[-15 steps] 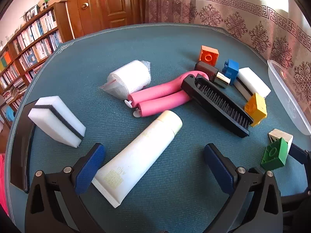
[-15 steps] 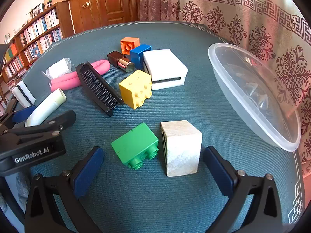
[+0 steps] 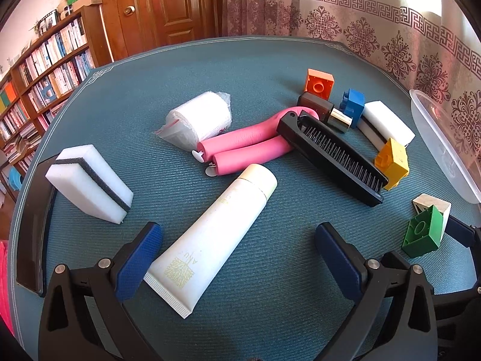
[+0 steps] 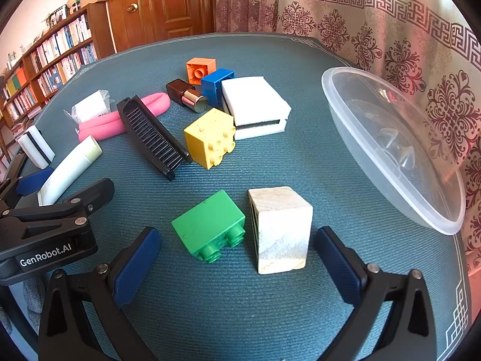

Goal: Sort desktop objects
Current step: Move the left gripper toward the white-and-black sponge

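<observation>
My left gripper (image 3: 237,255) is open, low over the teal table; the crimped end of a white cream tube (image 3: 216,231) lies between its pads. Beyond lie a pink foam roller (image 3: 246,150), a black comb (image 3: 333,156), a wrapped white roll (image 3: 201,118) and a white sponge (image 3: 90,180). My right gripper (image 4: 237,261) is open, with a green brick (image 4: 210,225) and a pale wooden block (image 4: 281,228) just ahead of its pads. A yellow brick (image 4: 212,140), blue brick (image 4: 216,85), orange brick (image 4: 200,69), second white sponge (image 4: 255,105) and brown lipstick (image 4: 186,94) lie farther back.
A clear plastic tub (image 4: 393,147) stands at the table's right edge, by the patterned curtain. A black tray edge (image 3: 30,225) lies at the table's left. A bookshelf (image 3: 45,69) and a wooden door stand behind the table. The left gripper shows in the right wrist view (image 4: 45,225).
Both views are almost the same as half a second ago. The left gripper has edged very slightly closer to the tube.
</observation>
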{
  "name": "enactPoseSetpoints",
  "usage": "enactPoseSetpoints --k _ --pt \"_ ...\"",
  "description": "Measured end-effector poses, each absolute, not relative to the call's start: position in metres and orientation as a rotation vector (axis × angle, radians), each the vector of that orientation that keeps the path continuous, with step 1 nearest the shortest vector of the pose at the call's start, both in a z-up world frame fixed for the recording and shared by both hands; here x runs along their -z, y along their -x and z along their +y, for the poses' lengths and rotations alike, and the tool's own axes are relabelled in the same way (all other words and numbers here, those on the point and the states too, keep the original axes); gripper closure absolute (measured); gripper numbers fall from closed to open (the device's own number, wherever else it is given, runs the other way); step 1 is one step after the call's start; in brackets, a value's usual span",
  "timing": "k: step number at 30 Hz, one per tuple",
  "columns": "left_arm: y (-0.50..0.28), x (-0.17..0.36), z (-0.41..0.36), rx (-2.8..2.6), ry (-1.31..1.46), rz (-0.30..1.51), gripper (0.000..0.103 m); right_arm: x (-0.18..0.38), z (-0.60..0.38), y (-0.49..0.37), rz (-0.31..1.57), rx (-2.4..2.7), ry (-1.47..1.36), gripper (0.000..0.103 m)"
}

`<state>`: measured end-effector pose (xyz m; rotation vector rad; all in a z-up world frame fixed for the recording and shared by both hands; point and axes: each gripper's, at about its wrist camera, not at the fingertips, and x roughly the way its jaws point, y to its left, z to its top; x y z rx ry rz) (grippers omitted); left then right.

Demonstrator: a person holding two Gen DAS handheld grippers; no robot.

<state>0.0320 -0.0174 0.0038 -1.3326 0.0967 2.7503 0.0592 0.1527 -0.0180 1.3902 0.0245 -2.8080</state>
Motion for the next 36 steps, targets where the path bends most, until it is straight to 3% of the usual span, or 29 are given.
enactPoseSetpoints --k 14,30,36 --pt "-0.032 -0.004 -0.016 -2.752 1.329 0.095 0.000 0.019 0.163 -0.065 0.097 2.690 -1.371 0.000" --pt "-0.040 -0.019 -0.031 -2.894 1.232 0.055 0.003 0.020 0.169 -0.071 0.056 2.679 -1.334 0.000" --pt "-0.039 -0.028 -0.068 -2.948 1.209 -0.064 0.003 0.020 0.170 -0.066 0.065 2.680 -1.337 0.000"
